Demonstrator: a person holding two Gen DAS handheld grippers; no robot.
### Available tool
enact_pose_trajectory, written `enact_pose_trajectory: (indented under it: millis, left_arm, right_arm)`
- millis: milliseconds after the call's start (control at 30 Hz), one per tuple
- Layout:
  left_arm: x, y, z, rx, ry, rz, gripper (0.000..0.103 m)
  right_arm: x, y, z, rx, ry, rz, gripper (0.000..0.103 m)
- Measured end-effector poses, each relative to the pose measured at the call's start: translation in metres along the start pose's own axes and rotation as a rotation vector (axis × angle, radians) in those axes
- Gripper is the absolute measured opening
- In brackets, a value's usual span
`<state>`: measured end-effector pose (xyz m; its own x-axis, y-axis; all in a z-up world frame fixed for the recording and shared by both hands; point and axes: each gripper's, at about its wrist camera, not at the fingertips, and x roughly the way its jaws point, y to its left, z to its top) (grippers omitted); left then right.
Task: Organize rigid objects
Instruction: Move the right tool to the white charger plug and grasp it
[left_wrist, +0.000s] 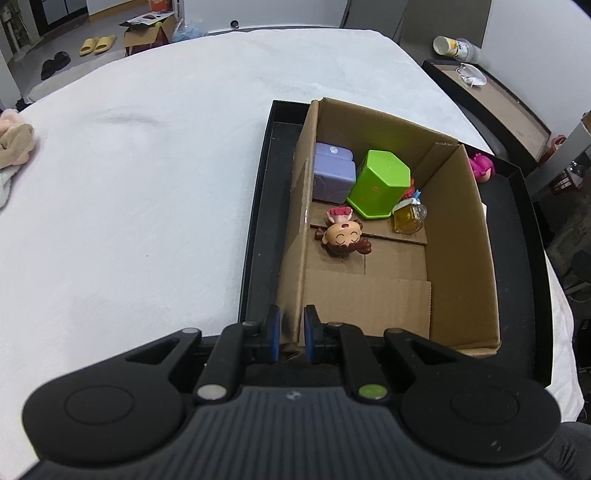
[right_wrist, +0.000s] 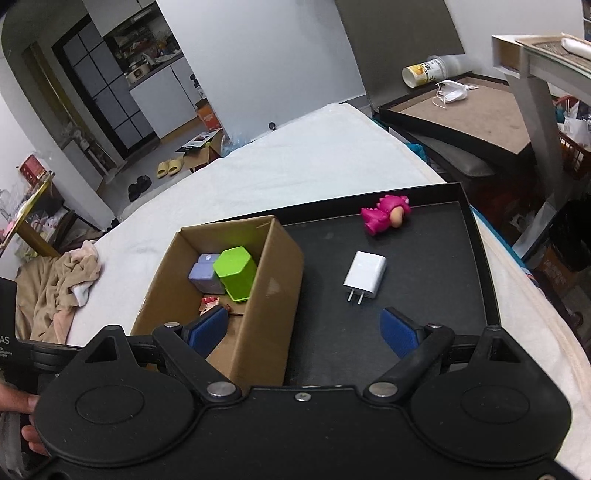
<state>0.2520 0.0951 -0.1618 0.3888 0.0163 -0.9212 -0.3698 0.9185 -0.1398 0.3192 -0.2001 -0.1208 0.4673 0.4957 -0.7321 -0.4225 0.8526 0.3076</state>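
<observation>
four things lie in the cardboard box (right_wrist: 258, 295); white charger (right_wrist: 365, 275) and pink toy (right_wrist: 384, 218) remain. left gripper (left_wrist: 291, 328) fingers clench the box wall, right gripper (right_wrist: 303, 328) fingers released.

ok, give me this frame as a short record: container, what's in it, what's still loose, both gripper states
container: open brown cardboard box, standing in the black shallow tray
in box: purple plastic block, green hexagonal plastic container, brown-haired doll figurine, small amber glass bottle
loose on tray: white wall charger plug, pink dinosaur-suit figurine
left gripper: pads astride the box's near wall corner, narrow gap, grip unclear
right gripper: open wide, holding nothing, above box wall and tray
</observation>
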Motion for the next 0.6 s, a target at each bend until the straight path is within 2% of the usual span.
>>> enact_pose_trajectory:
  millis: [367, 600]
  left_arm:
    - [-0.001, -0.011, 0.001, -0.006, 0.011, 0.067, 0.011]
    - [-0.002, -0.012, 0.000, -0.013, 0.000, 0.075, 0.011]
  right_arm:
    - [0.012, -0.028, 0.001, 0.020, 0.010, 0.024, 0.089]
    - [0.034, -0.043, -0.002, 0.020, 0.040, 0.013, 0.085]
